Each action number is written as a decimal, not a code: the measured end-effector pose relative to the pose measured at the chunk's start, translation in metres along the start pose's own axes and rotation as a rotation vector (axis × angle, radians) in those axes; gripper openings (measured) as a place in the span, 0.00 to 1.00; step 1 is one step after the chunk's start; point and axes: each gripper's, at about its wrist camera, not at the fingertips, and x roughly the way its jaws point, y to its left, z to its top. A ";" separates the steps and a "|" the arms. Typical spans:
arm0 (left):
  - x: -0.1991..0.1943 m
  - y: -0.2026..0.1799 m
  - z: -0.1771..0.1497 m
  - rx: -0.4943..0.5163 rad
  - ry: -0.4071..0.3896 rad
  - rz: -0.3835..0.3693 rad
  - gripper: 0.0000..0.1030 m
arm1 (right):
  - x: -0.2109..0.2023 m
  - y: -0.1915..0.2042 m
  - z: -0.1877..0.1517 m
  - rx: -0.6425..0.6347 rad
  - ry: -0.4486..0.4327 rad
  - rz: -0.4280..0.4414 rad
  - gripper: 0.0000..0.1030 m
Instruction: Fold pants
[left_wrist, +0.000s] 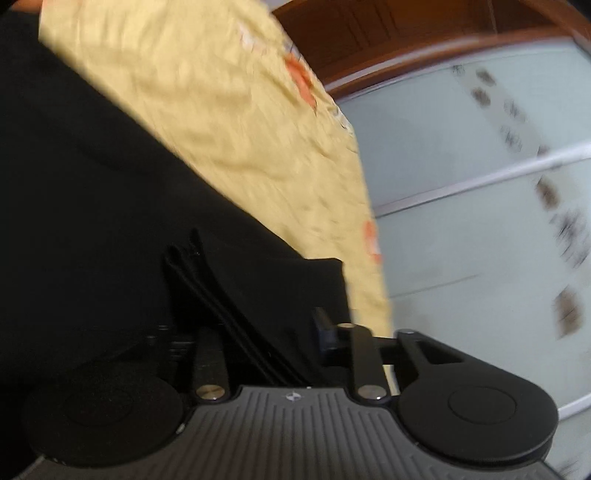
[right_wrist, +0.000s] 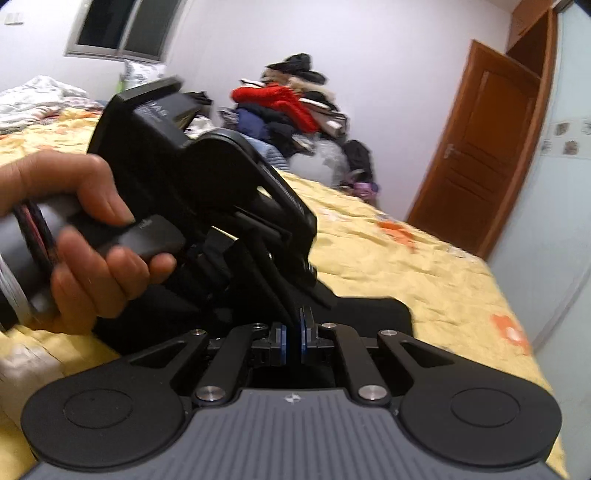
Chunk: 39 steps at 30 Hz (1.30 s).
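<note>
Black pants lie on a yellow bedspread. My left gripper is shut on a fold of them. Cloth and two black drawstrings fill the gap, and only its right finger shows. In the right wrist view a hand holds the left tool's black housing, tilted down onto the pants. My right gripper sits just in front of it at the cloth's near edge. Its blue pads are pressed almost together on a thin black strip of the pants.
The bedspread ends at the bed's right edge, beside a pale wardrobe panel. A pile of clothes stands at the far end, near a wooden door. A crumpled quilt lies at the far left.
</note>
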 end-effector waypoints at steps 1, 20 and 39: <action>-0.009 -0.003 0.001 0.066 -0.022 0.040 0.24 | 0.005 0.005 0.003 -0.001 -0.001 0.028 0.07; -0.100 0.025 0.027 0.424 -0.211 0.552 0.53 | 0.049 0.061 0.025 -0.074 0.087 0.307 0.26; -0.046 -0.024 -0.025 0.751 -0.151 0.569 0.90 | 0.095 -0.086 0.011 0.319 0.163 0.023 0.30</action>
